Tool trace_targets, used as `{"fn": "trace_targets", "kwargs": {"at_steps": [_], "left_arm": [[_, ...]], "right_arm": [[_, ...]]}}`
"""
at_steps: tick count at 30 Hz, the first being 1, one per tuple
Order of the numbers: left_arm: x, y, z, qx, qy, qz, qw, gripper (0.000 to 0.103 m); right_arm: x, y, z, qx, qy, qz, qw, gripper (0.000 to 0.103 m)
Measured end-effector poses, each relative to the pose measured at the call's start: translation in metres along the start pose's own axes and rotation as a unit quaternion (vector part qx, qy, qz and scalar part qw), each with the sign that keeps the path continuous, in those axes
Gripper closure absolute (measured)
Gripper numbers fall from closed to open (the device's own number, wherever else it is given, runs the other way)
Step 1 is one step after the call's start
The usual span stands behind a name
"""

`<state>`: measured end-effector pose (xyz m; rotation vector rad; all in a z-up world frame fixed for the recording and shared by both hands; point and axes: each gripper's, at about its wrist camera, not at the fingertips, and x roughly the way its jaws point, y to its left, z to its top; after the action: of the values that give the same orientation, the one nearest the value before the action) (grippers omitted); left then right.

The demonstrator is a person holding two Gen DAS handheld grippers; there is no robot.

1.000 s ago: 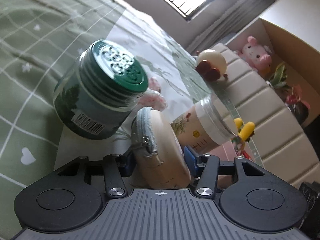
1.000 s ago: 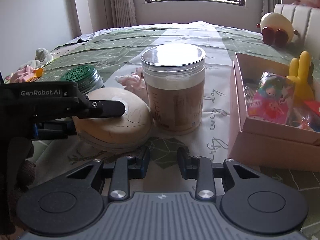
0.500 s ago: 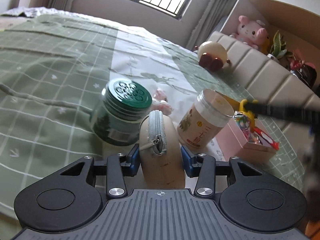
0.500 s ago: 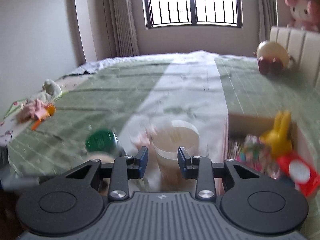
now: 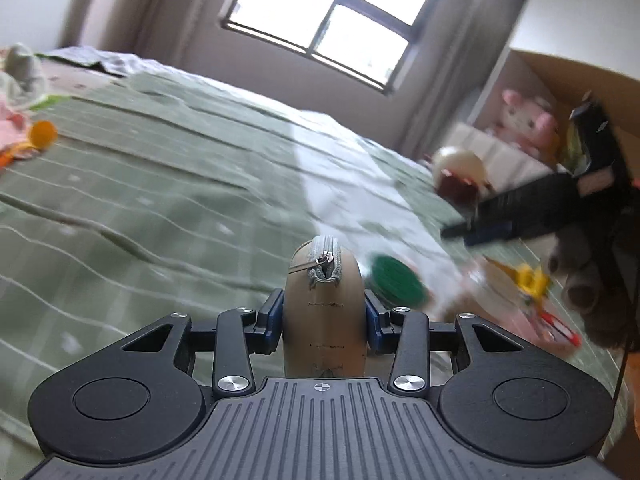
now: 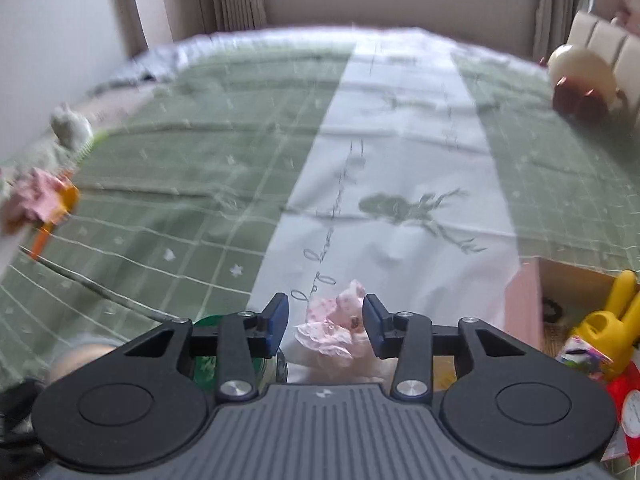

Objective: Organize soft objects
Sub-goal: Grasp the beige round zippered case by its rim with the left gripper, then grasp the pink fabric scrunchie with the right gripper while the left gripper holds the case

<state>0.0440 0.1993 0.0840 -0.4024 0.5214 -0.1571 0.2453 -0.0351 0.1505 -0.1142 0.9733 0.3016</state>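
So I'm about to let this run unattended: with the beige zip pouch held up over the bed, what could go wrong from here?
1. The left gripper, jaws closing, pinches the round beige zip pouch low, so it may twist or slip.
2. The right gripper, empty and opening, hangs over the green-lidded jar and could knock it.
3. Both views are motion-blurred, so aim may be off.

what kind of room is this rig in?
Almost certainly a bedroom. The work surface is a bed with a green grid-pattern bedspread and a padded headboard; there is a curtained window, and a pink plush toy sits on a shelf by the headboard.
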Motion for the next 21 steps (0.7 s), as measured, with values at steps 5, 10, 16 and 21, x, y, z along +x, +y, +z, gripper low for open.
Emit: {"fn": "trace_targets", "kwargs": {"at_steps": [5, 10, 16, 21], "left_arm": [[-0.002, 0.034, 0.009, -0.027, -0.017, 0.002, 0.9995, 0.059], [0.004, 0.055, 0.003, -0.049, -0.008, -0.003, 0.9987, 0.059], [0.004, 0.06, 0.009, -0.054, -0.01, 0.005, 0.9985, 0.059], [0.004, 0.022, 0.034, -0.024, -0.023, -0.008, 0.9994, 0.059]], "right_arm": [[0.054, 0.014, 0.011, -0.007, 0.048, -0.062, 0.997, 0.062], [0.086, 0.008, 0.01, 0.019, 0.09, -0.071, 0.993, 0.064], [0.054, 0.012, 0.013, -0.005, 0.048, -0.043, 0.998, 0.101], [-0.034, -0.009, 0.016, -0.015, -0.059, 0.002, 0.998, 0.101]]}}
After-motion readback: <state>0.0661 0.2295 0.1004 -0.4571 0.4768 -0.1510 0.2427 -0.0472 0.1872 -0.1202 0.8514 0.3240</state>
